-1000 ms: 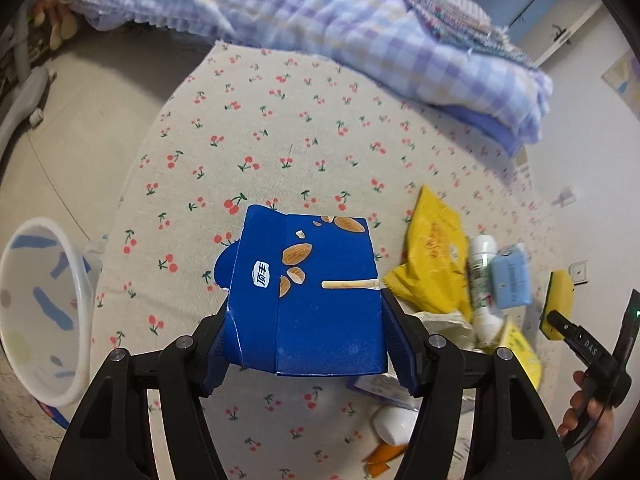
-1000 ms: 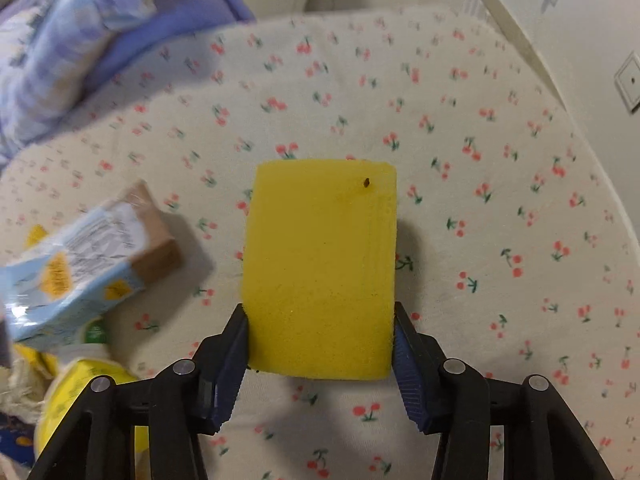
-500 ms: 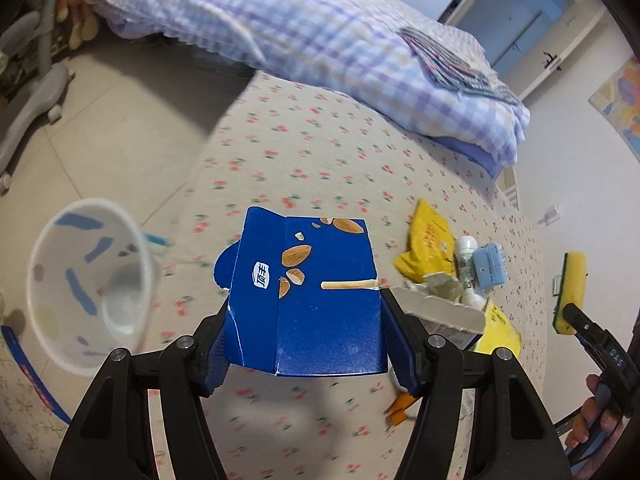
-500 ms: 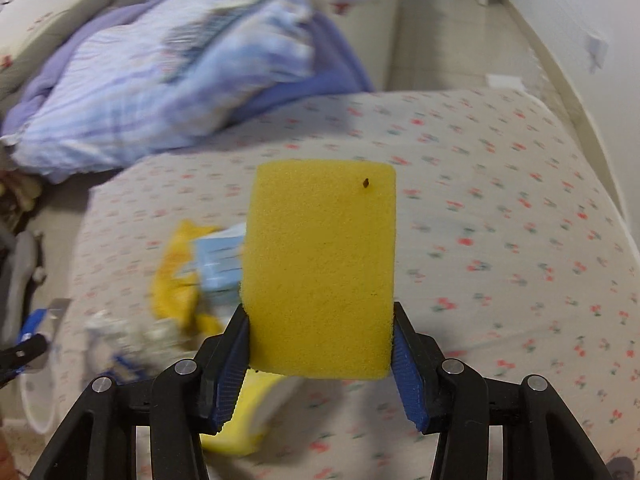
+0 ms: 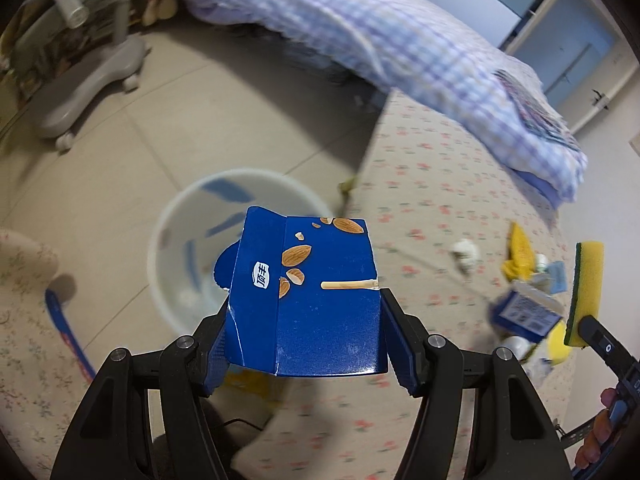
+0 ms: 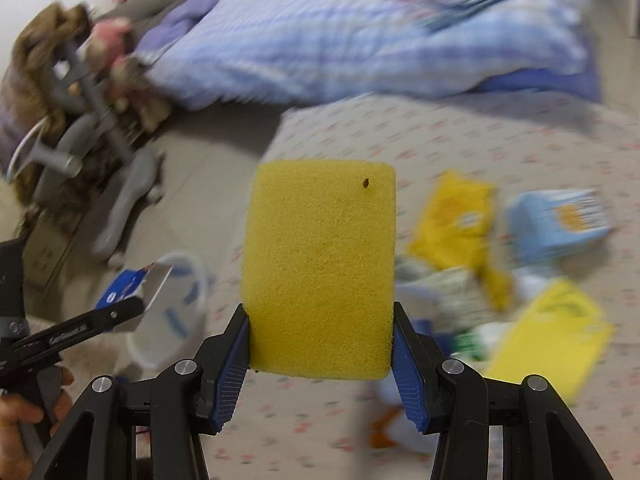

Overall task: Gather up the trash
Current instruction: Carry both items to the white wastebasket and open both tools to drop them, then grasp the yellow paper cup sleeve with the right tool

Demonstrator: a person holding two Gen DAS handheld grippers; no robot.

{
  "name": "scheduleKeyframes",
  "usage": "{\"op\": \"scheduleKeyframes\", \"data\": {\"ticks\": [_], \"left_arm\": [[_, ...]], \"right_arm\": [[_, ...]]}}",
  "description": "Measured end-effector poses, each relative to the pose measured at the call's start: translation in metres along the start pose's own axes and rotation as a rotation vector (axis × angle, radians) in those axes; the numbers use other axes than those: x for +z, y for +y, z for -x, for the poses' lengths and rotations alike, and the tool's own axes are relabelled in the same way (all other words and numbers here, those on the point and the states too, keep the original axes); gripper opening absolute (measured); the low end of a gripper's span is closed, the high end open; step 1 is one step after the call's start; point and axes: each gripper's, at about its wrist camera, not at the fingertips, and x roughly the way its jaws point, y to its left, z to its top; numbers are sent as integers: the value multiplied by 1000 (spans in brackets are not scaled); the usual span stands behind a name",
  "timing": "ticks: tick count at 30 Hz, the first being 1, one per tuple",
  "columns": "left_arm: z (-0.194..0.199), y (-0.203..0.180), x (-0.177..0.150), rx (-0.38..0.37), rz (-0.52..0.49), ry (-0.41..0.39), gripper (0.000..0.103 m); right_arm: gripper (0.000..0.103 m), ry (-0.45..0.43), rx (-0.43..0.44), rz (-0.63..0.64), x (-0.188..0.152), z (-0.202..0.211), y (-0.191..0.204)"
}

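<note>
My left gripper (image 5: 306, 338) is shut on a blue almond-print snack box (image 5: 308, 296), held in the air just in front of a white bin with blue marks (image 5: 180, 248) on the floor. My right gripper (image 6: 320, 346) is shut on a yellow sponge (image 6: 320, 268) above the cherry-print mattress (image 6: 500, 140). In the left wrist view that sponge (image 5: 586, 292) shows at the far right with its green backing. In the right wrist view the blue box (image 6: 126, 286) and bin (image 6: 180, 312) show at lower left.
Loose trash lies on the mattress: a yellow bag (image 6: 452, 216), a light-blue carton (image 6: 560, 220), a yellow wrapper (image 6: 548, 328), white crumpled pieces (image 5: 464, 254). A checked duvet (image 5: 400, 40) is heaped at the back. A grey wheeled chair base (image 5: 84, 80) stands on the tiled floor.
Both grippers swung left, off the mattress toward the floor. The bin moved from the left edge of the left view to just behind the blue box. Neither grip changed.
</note>
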Motion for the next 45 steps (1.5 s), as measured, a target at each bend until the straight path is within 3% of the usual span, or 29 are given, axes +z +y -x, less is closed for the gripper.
{"op": "scheduleKeyframes", "data": {"ticks": [8, 9, 10, 12, 16, 31, 40, 41, 44, 45], "left_arm": [[-22, 43, 13, 6, 49, 17, 71], [-23, 46, 14, 28, 61, 16, 74], [-23, 50, 14, 49, 69, 7, 85], [-20, 54, 13, 110, 70, -15, 96], [-7, 62, 7, 188, 36, -48, 101], [18, 113, -13, 331, 13, -22, 102], [20, 126, -16, 336, 19, -20, 102], [20, 126, -16, 341, 18, -20, 102], [20, 124, -17, 344, 15, -19, 102], [21, 122, -17, 340, 14, -21, 102]], "right_arm": [[56, 118, 79, 93, -5, -69, 61], [56, 126, 87, 94, -6, -74, 64], [56, 135, 92, 96, -6, -79, 66], [56, 151, 95, 102, -7, -93, 73], [57, 171, 100, 107, -10, -105, 80], [57, 256, 121, 173, -19, -181, 139], [59, 259, 161, 199, -20, -201, 157], [62, 257, 169, 202, -20, -202, 158], [85, 255, 202, 193, -19, -199, 161], [85, 245, 218, 190, -18, -194, 161]]}}
